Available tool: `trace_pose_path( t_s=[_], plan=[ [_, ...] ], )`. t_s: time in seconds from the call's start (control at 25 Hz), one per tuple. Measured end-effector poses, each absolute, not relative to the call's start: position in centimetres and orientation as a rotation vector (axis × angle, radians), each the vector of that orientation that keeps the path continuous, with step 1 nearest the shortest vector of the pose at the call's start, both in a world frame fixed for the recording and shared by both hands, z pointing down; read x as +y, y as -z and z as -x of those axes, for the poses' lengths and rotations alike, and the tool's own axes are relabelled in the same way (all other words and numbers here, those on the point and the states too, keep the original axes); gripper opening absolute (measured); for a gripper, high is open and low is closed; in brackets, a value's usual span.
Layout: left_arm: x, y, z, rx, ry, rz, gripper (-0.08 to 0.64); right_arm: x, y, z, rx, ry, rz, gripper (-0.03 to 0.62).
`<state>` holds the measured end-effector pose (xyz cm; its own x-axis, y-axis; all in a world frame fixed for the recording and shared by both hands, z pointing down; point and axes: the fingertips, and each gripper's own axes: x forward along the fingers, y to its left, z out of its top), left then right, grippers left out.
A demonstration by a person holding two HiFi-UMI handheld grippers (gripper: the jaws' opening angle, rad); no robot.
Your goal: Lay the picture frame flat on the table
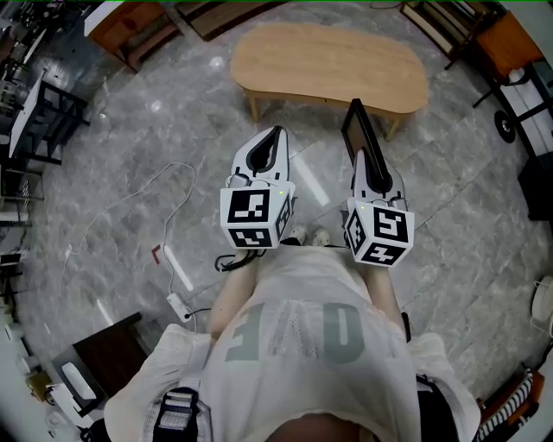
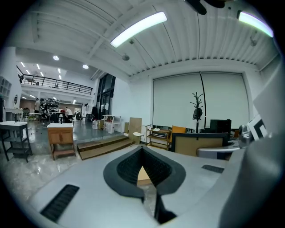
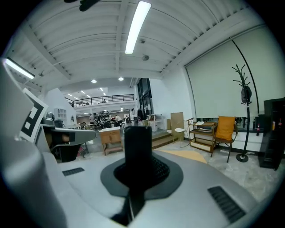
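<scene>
Nearest, the right gripper clenches the picture frame upright; the left gripper is closed, empty. Best reach the far wooden table, then tilt down gently.

A grey marble floor spreads below, with a white cable snaking across it toward a white power strip. A black metal rack stands at the left edge and a brown wooden cabinet at the top left. In the right gripper view a long ceiling light runs overhead, and a black coat stand rises just beside an orange chair in front of a pale roller blind.
</scene>
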<state>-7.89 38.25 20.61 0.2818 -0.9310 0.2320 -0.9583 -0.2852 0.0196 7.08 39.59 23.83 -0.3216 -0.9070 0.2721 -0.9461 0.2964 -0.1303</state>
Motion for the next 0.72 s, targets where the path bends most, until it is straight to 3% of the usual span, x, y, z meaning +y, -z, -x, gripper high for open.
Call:
trace_pose_path(
  t_s=[0.72],
  plan=[
    [34.0, -20.8, 8.8, -1.859, -0.174, -2.353, 0.011, 36.7, -24.8, -10.1, -2.393, -0.322, -1.761, 0.017]
  ],
)
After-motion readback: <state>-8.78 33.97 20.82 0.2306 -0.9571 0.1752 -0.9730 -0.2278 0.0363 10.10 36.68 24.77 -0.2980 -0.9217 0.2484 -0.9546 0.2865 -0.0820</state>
